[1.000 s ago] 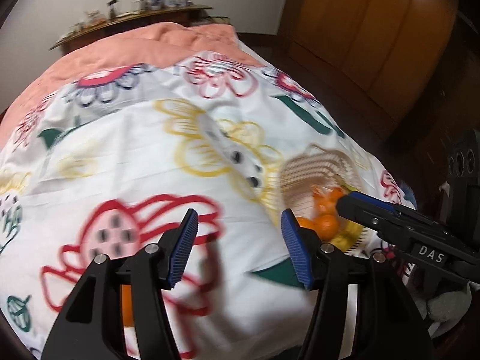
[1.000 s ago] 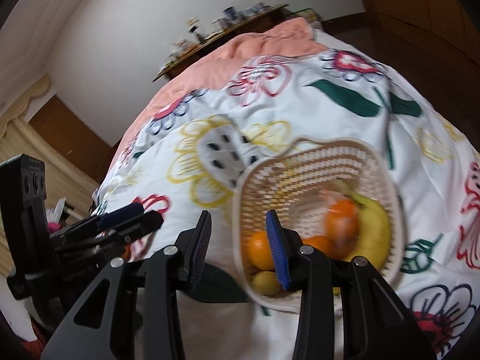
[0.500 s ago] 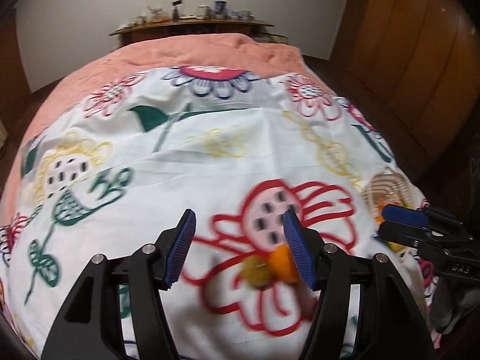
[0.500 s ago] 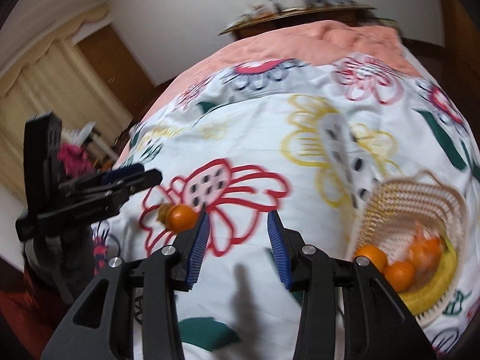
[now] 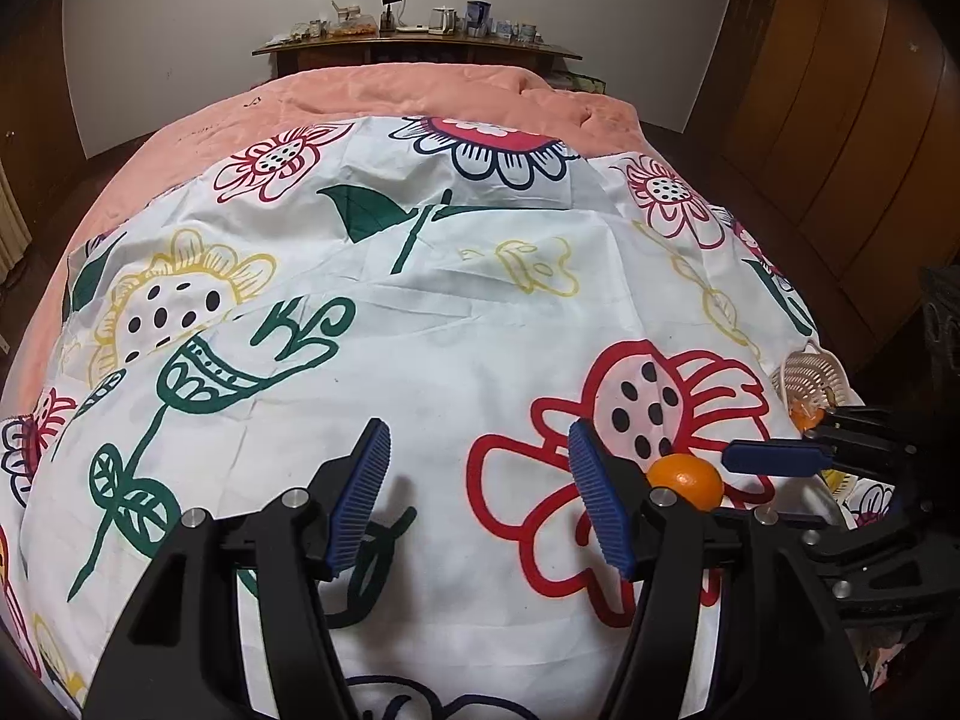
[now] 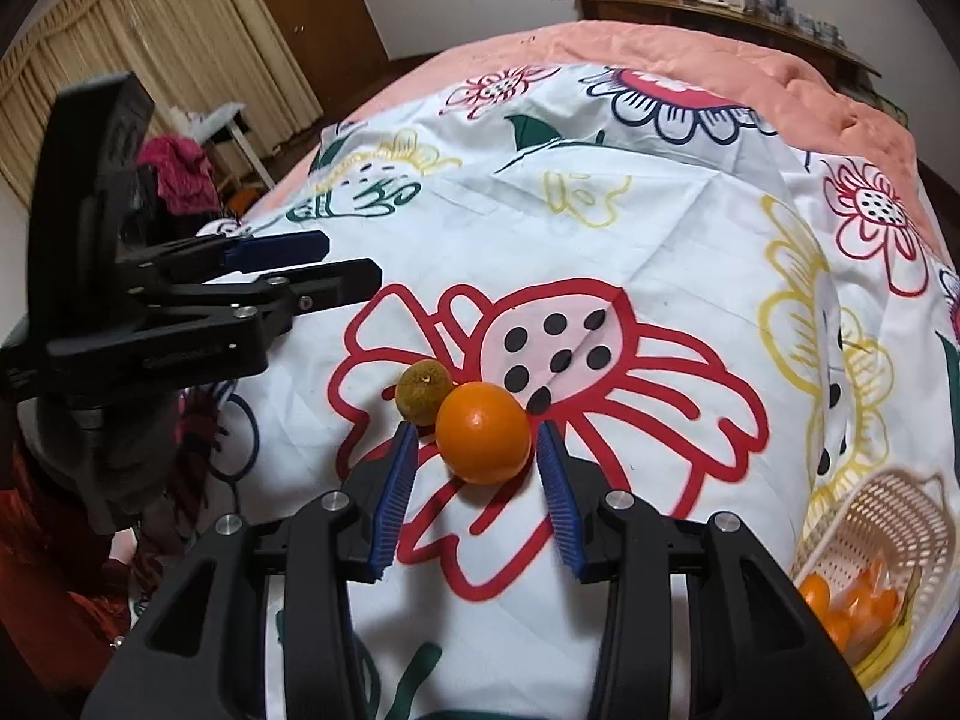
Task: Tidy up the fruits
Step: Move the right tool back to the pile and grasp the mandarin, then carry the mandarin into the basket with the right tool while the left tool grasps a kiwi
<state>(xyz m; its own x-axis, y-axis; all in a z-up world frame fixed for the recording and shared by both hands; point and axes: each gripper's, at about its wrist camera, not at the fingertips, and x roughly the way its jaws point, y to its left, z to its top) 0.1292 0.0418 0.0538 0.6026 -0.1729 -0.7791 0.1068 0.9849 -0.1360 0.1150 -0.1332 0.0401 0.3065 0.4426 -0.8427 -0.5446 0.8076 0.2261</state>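
My right gripper [image 6: 477, 462] gapes empty, just been widening, near the orange [image 6: 483, 432]; a nudge rolls it left into the lime [image 6: 423, 383].

The left wrist camera looks steeply down over its own hand-held gripper [image 5: 477, 498] at the bed [image 5: 420, 330], facing the far shelf [image 5: 414, 48] from close range. The right wrist camera, closer still, angles toward the bed's left edge. Both share the red flower print [image 6: 540, 372], the orange [image 6: 483, 441] [image 5: 687, 477] and the basket [image 6: 888, 528] [image 5: 810, 375] at the bed's right edge.
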